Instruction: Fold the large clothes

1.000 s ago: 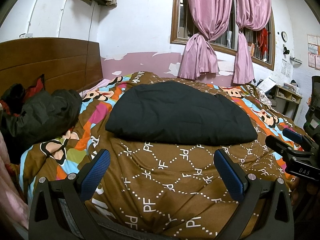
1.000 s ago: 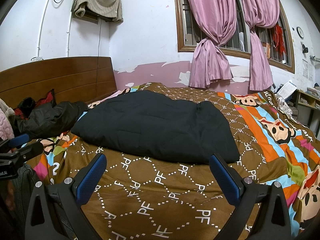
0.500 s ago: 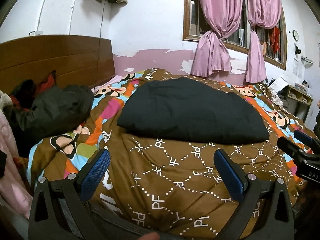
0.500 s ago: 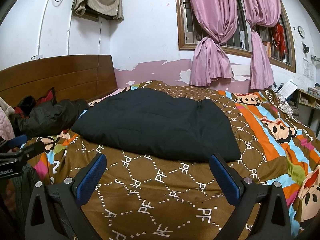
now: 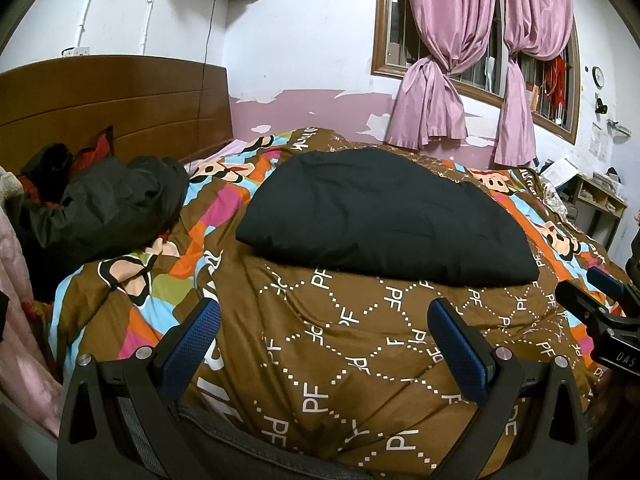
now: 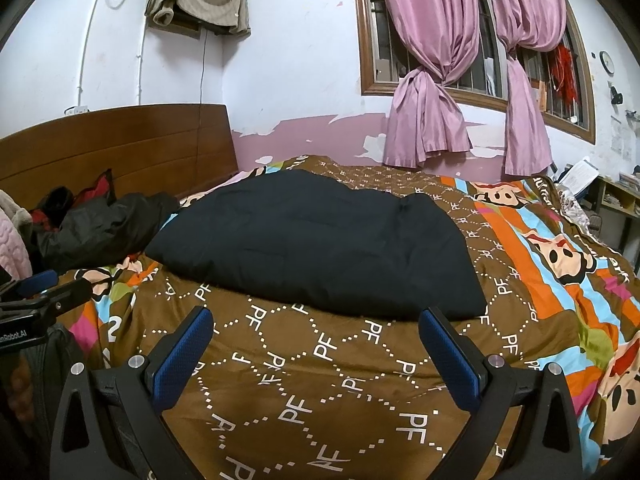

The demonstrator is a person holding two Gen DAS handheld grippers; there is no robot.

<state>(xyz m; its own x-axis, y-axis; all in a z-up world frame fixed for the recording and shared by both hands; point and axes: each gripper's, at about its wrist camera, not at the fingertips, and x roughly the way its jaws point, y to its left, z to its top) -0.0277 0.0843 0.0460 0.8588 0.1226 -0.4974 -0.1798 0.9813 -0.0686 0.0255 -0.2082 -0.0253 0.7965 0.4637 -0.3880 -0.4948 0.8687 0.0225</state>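
black garment lies folded on the bed, both grippers pulled back

black garment (image 5: 384, 216) rests as a flat, padded bundle in the middle of the bed, on a brown quilt (image 5: 340, 340) printed with white letters and cartoon faces. its near edge looks straight and tidy, so the fold seems finished or close to it.

left gripper (image 5: 324, 336) hovers over the quilt short of the garment, its blue fingers (image 5: 192, 340) wide apart and holding nothing. right gripper (image 6: 316, 340) hovers the same way, fingers apart and empty.

compared with a second ago, the left view has swung leftward, bringing more of a dark jacket (image 5: 108, 204) heaped beside the wooden headboard (image 5: 112, 100) into sight. the right view has barely changed. this suggests the jacket may be the next thing to fold.

pink curtains (image 6: 432, 80) hang knotted at the window behind.
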